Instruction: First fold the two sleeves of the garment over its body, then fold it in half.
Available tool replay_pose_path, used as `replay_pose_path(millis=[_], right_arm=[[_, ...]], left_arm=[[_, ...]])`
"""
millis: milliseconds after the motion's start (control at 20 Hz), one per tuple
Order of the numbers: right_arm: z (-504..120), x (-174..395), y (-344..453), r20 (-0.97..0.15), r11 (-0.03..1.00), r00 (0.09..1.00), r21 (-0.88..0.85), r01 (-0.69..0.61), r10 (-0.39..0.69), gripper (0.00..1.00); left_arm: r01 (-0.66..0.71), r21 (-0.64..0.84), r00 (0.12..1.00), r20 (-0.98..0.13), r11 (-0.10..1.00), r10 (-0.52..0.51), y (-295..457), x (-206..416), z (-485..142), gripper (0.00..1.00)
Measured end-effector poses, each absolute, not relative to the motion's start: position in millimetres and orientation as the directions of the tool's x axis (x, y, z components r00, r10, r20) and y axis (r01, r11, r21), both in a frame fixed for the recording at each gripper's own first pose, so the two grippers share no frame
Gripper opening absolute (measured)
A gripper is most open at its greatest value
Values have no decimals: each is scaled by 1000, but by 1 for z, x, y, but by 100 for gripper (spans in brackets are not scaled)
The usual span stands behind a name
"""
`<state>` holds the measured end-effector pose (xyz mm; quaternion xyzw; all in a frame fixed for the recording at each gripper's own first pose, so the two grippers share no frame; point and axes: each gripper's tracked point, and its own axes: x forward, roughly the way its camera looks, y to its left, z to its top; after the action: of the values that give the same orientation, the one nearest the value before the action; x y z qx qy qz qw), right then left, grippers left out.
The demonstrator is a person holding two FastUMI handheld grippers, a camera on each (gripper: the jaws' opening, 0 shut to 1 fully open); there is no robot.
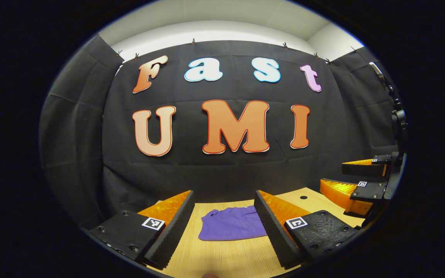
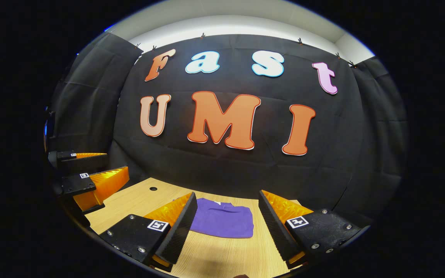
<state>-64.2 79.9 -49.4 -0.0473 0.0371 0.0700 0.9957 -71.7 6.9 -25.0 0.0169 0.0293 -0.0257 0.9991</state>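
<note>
A purple garment point(image 1: 232, 224) lies in a compact folded shape on the wooden table point(image 1: 222, 255), near the back wall. In the left gripper view my left gripper point(image 1: 222, 227) hangs open above the table in front of the garment, fingers apart with nothing between them. The right gripper point(image 1: 355, 179) appears at that view's right edge, also open. In the right gripper view the garment point(image 2: 222, 220) rests between and beyond the fingers of my right gripper point(image 2: 226, 227), which is open and holds nothing. The left gripper point(image 2: 91, 173) appears at the left, open, above the table.
A small dark hole point(image 2: 153, 189) marks the table point(image 2: 222, 255) at the back left; it is also visible in the left gripper view point(image 1: 303, 197). Black cloth walls close the booth behind and on both sides.
</note>
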Motion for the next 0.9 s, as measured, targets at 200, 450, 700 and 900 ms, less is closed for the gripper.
replay_pose_path(millis=[200,450,700,900], right_arm=[[-51,-66,81,-86,987,987,-81,-140,133,95],[-43,-69,79,-77,987,989,-81,-136,130,95],[-37,-72,67,-83,992,992,-87,-97,90,95],[-37,-79,53,-87,993,994,-88,-74,66,95]], left_arm=[[59,35,996,-62,998,-57,7,-73,-25,98],[62,35,998,-34,997,-61,8,-70,-15,98],[87,31,996,-20,996,-87,4,-66,-10,100],[92,22,996,-24,996,-91,-1,-62,-9,100]])
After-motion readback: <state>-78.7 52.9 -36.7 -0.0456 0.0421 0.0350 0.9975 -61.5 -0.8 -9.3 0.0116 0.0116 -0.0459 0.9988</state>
